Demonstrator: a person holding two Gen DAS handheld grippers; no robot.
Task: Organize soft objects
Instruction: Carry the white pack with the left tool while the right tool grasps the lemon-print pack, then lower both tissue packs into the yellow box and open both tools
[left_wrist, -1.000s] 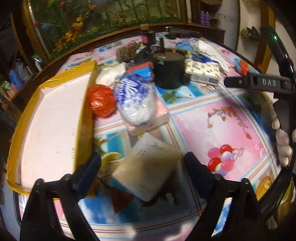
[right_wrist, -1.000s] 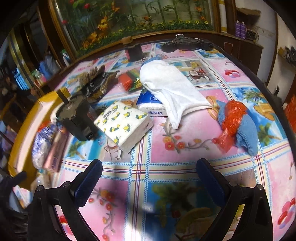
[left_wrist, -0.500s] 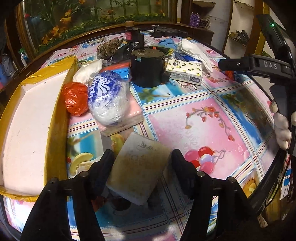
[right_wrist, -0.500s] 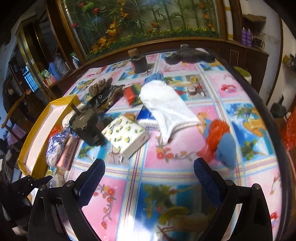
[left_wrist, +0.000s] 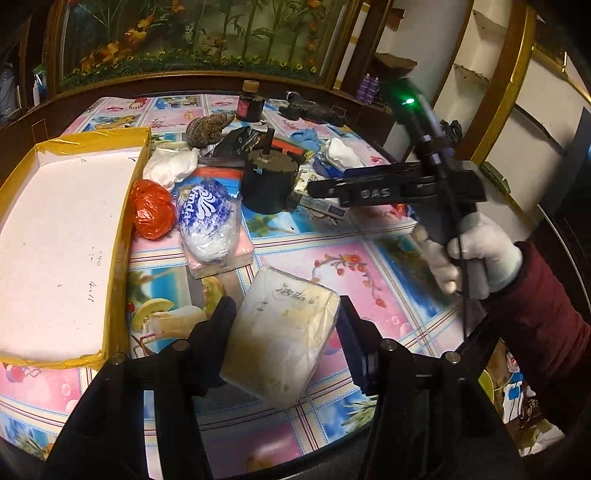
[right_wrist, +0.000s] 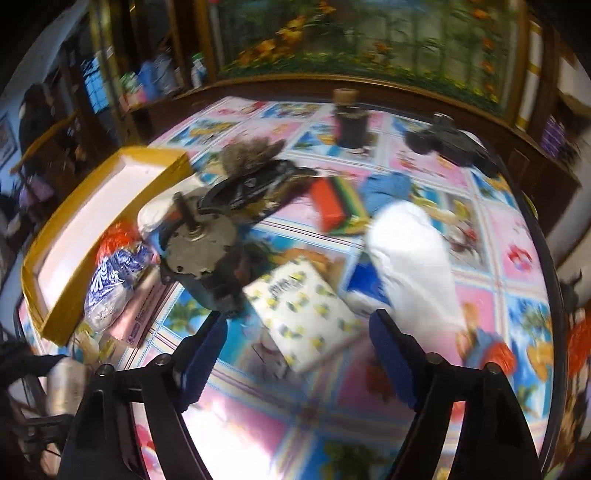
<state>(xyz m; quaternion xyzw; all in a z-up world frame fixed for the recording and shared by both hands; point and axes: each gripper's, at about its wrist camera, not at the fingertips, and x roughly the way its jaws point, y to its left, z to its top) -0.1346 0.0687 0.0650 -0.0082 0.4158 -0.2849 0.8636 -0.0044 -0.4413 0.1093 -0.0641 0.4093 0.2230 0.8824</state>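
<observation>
In the left wrist view my left gripper (left_wrist: 284, 314) has a cream tissue pack (left_wrist: 280, 332) between its pads. The jaws are closing and both pads press its sides; the pack sits tilted, a little above the tablecloth. A yellow-rimmed box (left_wrist: 118, 258) with a white floor lies just left of it. The right wrist view is blurred. There my right gripper (right_wrist: 297, 321) hangs over a yellow-patterned tissue pack (right_wrist: 303, 306). Its jaws are closing, with the pack's near end between them and untouched. A gloved hand (left_wrist: 480, 254) holds that gripper at the right of the left wrist view.
An orange bag (left_wrist: 153, 214), a blue-and-white Vinda bag (left_wrist: 207, 218) on a pink pack (left_wrist: 240, 254) and a black cylinder (left_wrist: 267, 181) crowd the box's right side. A white cloth (right_wrist: 413, 258), a blue pack (right_wrist: 360, 284) and an orange-and-blue bundle (right_wrist: 491, 350) lie right. The table edge curves close on the right.
The left jaws came in onto the cream pack and rose with it. The right gripper rolled and swung over the patterned pack while its jaws narrowed.
</observation>
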